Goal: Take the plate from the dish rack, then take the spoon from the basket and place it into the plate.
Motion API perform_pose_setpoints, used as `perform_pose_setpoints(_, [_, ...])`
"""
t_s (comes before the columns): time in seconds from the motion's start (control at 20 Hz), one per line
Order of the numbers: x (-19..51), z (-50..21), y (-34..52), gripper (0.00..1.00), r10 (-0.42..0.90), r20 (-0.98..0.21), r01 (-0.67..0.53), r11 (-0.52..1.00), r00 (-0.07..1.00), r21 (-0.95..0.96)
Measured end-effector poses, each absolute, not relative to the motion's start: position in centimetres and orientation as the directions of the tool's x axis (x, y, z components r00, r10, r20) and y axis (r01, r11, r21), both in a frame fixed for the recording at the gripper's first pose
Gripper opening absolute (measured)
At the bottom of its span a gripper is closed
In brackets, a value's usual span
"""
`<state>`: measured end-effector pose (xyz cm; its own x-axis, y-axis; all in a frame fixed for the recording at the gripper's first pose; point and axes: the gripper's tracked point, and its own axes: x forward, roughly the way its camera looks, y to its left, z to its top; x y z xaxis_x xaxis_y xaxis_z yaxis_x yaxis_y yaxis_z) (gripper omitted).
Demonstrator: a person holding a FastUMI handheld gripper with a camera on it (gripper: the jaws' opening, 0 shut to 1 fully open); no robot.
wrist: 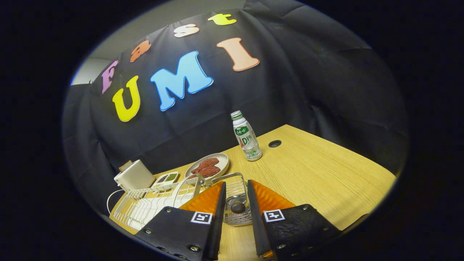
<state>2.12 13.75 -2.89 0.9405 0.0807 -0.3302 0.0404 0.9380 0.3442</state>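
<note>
A white wire dish rack [145, 206] lies on the table to the left of my fingers. A curved pale rim [180, 192] that looks like a plate on edge stands in the rack, partly hidden behind my left finger. A small metal wire basket [235, 188] sits just ahead of my fingers. The rounded bowl of a metal spoon [237, 207] shows inside it, in the gap between the fingers. My gripper [236, 185] is open above the basket, one finger on each side of it, and neither finger touches the spoon.
Beyond the rack lies an oval plate [221, 161] with red food, and to its left a small divided dish [166, 178]. A white box [134, 175] with a cable stands at the back left. Further back stands a plastic bottle [246, 136], near a round hole [274, 143] in the wooden table [319, 174].
</note>
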Motion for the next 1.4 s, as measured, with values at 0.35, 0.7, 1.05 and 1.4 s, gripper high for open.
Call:
perform_pose_setpoints(0.35, [2.8, -1.9, 14.2, 0.13, 0.074, -0.312, 0.032, 0.946, 0.947, 0.323])
perform_pose_setpoints(0.7, [4.5, 1.4, 13.4, 0.13, 0.069, -0.301, 0.037, 0.942, 0.951, 0.333])
perform_pose_setpoints(1.05, [5.4, 7.4, 13.9, 0.13, 0.082, -0.25, -0.002, 0.952, 0.965, 0.307])
perform_pose_setpoints(1.4, [3.8, 16.3, 19.1, 0.13, 0.202, -0.17, -0.153, 0.953, 0.965, 0.262])
